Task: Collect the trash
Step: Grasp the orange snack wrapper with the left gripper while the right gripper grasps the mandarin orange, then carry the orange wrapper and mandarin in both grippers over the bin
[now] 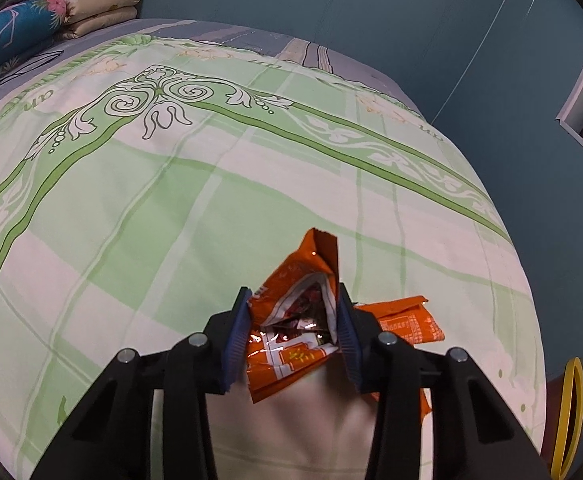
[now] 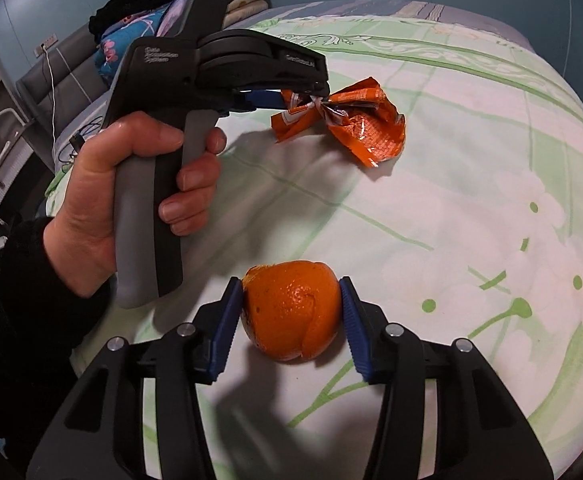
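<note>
Left gripper (image 1: 293, 312): my blue ribbed pads are pressed in on a crumpled orange foil snack wrapper (image 1: 295, 320), squeezing it at its waist; the jaws stand partly closed around it.
Right gripper (image 2: 291, 312): my blue pads sit against both sides of an orange peel shaped like a whole fruit (image 2: 291, 312), with a split running down its skin; the jaws stand partly closed on it.
Where the trash lies: both pieces are on a bed sheet with green checks and scrollwork (image 1: 171, 200), the wrapper farther away, the peel nearer.
Writing: pale print on the wrapper and a block of small text on its right flap, too small to read. The side of the left gripper's black body carries small white lettering, blurred. Curly letters run along the sheet's border, upside down and unclear.
Hand (image 2: 131, 184): a bare hand in a dark sleeve grips the left tool's grey handle.
Cut off: a yellow ring-shaped object (image 1: 569, 412) at the right edge; folded floral quilts (image 1: 71, 8) far left.
</note>
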`<state>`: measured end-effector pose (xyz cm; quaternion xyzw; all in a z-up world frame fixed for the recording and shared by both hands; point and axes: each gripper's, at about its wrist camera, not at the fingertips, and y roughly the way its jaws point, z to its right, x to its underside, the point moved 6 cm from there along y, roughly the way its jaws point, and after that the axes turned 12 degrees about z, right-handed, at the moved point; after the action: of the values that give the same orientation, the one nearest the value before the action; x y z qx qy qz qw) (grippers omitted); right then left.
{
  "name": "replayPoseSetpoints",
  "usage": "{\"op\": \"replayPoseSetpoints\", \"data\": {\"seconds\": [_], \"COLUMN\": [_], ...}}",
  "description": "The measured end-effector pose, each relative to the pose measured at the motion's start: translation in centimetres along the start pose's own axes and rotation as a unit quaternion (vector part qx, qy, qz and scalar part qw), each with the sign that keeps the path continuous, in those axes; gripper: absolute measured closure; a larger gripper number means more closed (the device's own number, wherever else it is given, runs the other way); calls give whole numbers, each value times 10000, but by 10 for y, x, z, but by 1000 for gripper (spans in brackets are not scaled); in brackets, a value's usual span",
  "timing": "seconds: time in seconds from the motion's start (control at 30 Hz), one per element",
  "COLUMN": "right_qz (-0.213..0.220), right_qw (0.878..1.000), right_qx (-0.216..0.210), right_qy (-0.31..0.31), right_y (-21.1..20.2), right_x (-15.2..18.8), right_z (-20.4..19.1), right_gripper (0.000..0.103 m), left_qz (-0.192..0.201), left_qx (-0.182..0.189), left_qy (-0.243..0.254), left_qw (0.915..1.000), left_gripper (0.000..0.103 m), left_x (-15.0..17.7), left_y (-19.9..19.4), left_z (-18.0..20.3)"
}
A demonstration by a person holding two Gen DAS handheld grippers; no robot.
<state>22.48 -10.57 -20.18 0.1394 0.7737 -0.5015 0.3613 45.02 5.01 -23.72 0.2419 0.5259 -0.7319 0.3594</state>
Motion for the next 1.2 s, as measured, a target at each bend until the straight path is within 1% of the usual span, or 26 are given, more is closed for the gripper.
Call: {"op": "replayPoseSetpoints", "data": {"seconds": [0.07, 0.13, 0.3, 0.4, 0.5, 0.6, 0.77, 0.9, 1.03, 1.2], "right_qz": [6, 56, 145, 205, 264, 345, 593, 847, 1187, 1693], "right_qw": [10000, 10000, 9995, 9993, 9990, 9985, 9962, 9921, 9855, 9722], "right_qx": [-10, 36, -49, -47, -59, -13, 285, 557, 812, 1201], "right_qy": [70, 62, 263, 304, 355, 421, 570, 739, 897, 1083], "right_y": [-3, -8, -29, -46, -66, -88, -126, -157, -187, -229], "right_x": [-1, -2, -7, -10, -10, -8, -5, -6, -11, -19], "right_z": [0, 1, 4, 7, 10, 16, 34, 54, 74, 102], "right_gripper": [64, 65, 66, 66, 66, 66, 66, 66, 66, 66], "left_qz": [48, 116, 256, 392, 435, 490, 585, 738, 813, 881], "left_qx": [43, 87, 197, 253, 329, 359, 522, 652, 929, 1287], "left_qy": [-42, -91, -7, 172, 275, 493, 681, 922, 1158, 1423], "left_qw": [10000, 9999, 9995, 9988, 9981, 9969, 9946, 9909, 9856, 9775], "left_gripper": [66, 66, 66, 66, 66, 66, 66, 66, 66, 66], "left_x": [-2, -6, -14, -19, -19, -16, -11, -9, -5, 0], "left_y": [-5, -13, -38, -62, -81, -106, -141, -173, -200, -225], "left_z": [0, 0, 4, 11, 16, 25, 40, 65, 99, 142]}}
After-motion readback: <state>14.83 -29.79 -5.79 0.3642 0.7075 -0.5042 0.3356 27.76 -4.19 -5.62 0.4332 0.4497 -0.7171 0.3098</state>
